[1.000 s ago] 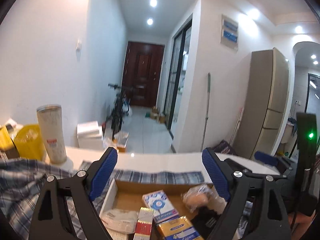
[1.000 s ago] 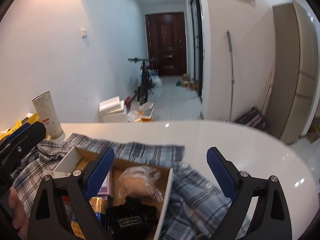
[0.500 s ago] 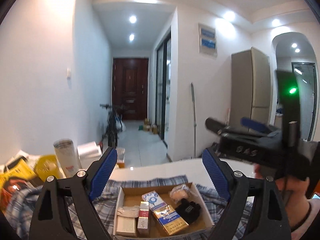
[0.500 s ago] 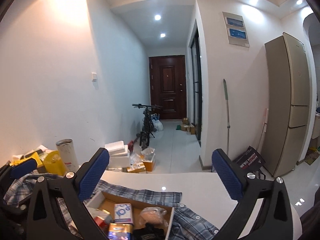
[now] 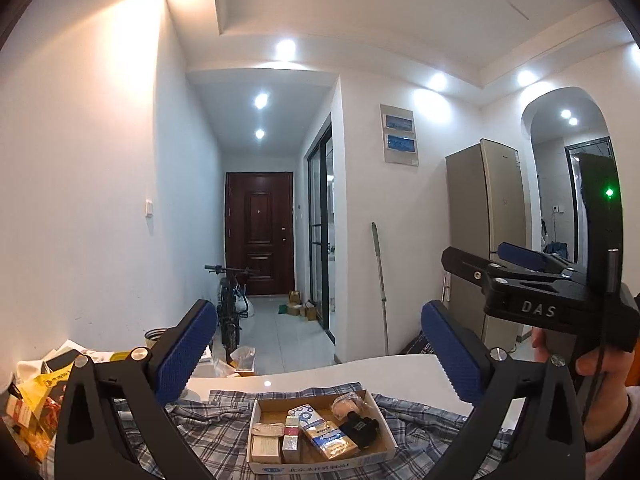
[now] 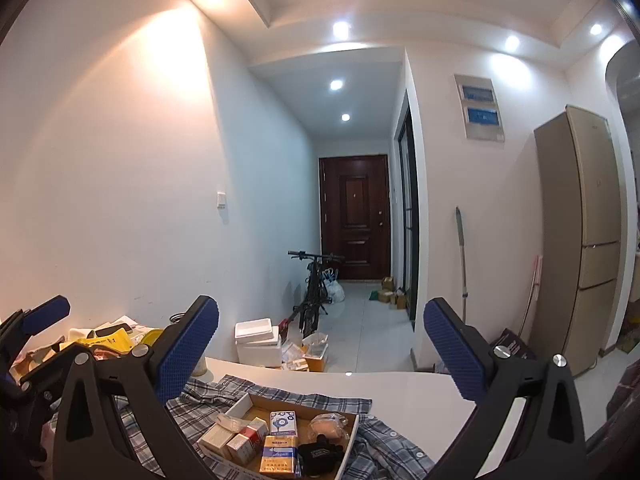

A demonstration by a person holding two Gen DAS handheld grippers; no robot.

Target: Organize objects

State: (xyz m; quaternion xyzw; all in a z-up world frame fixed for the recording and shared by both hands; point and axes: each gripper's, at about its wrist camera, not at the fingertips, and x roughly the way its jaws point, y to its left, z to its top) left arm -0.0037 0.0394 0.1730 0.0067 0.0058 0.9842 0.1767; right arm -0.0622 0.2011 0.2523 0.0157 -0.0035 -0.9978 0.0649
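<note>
A shallow cardboard box (image 5: 376,408) (image 6: 349,442) sits on a plaid shirt (image 5: 208,436) (image 6: 208,404) on the white table (image 5: 400,372) (image 6: 400,388). It holds several small cartons, a blue-white carton (image 5: 310,418) (image 6: 282,422), a gold-blue pack (image 5: 332,442) (image 6: 279,458), a black pouch (image 5: 360,428) (image 6: 320,456) and a bagged item (image 5: 346,406) (image 6: 326,426). My left gripper (image 5: 320,352) is open and empty, raised well above the box. My right gripper (image 6: 322,348) is open and empty, also raised; it shows at the right of the left wrist view (image 5: 520,276).
A heap of yellow bags and packets (image 5: 36,400) (image 6: 108,340) lies at the table's left end beside a cylinder can (image 5: 154,336). Beyond the table are a bicycle (image 6: 316,292), white foam boxes (image 6: 258,344), a fridge (image 6: 580,240) and a mop (image 5: 380,288).
Both grippers have risen and pulled back from the box, so it looks smaller and lower in both views. Both stay open and empty.
</note>
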